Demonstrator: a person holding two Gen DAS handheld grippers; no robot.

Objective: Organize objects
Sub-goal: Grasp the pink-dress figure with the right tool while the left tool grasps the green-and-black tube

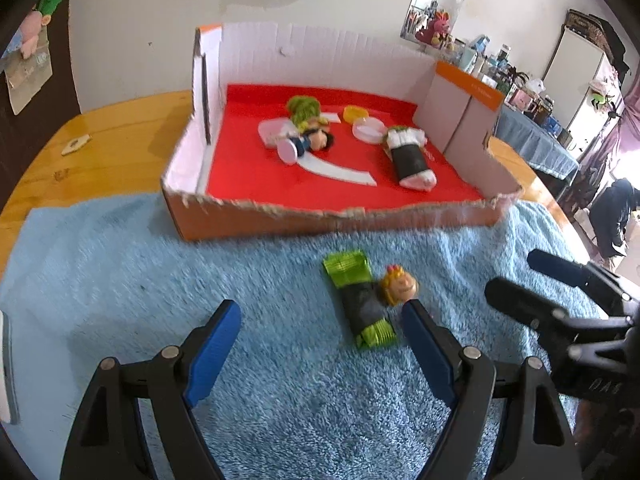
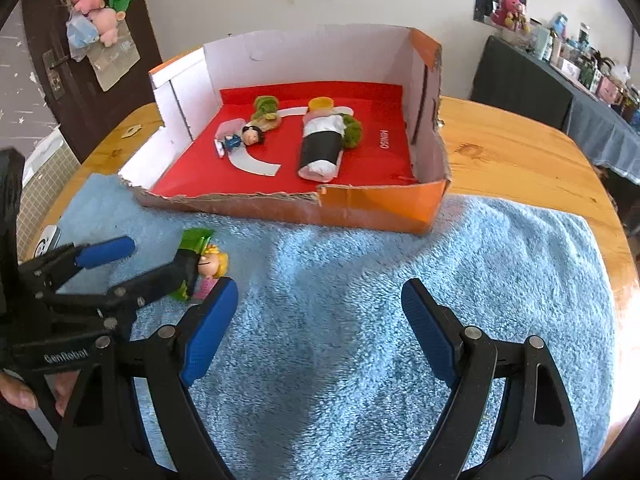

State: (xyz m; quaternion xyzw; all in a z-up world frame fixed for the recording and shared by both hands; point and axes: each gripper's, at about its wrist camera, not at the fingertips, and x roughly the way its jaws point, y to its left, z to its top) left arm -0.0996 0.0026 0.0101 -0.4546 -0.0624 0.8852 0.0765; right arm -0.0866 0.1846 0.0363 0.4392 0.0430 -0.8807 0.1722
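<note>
A green-and-black wrapped candy (image 1: 362, 300) lies on the blue towel (image 1: 160, 280) with a blonde doll head (image 1: 399, 289) beside it. My left gripper (image 1: 320, 320) is open, just short of the candy, its right finger next to the doll head. In the right wrist view the candy (image 2: 188, 258) and doll head (image 2: 214, 264) lie at left, with the left gripper (image 2: 160, 264) open over them. My right gripper (image 2: 318, 300) is open and empty above bare towel. The orange cardboard box (image 1: 320, 222) with a red floor holds a dark-haired doll (image 1: 310, 140) and a black-and-white roll (image 1: 408, 156).
The box (image 2: 376, 208) sits on a round wooden table (image 2: 520, 160). Inside it are also a green bundle (image 1: 306, 110), a yellow lid (image 1: 356, 113) and a white lid (image 1: 369, 129). A small tag (image 1: 76, 145) lies on the wood at left. A cluttered side table stands far right.
</note>
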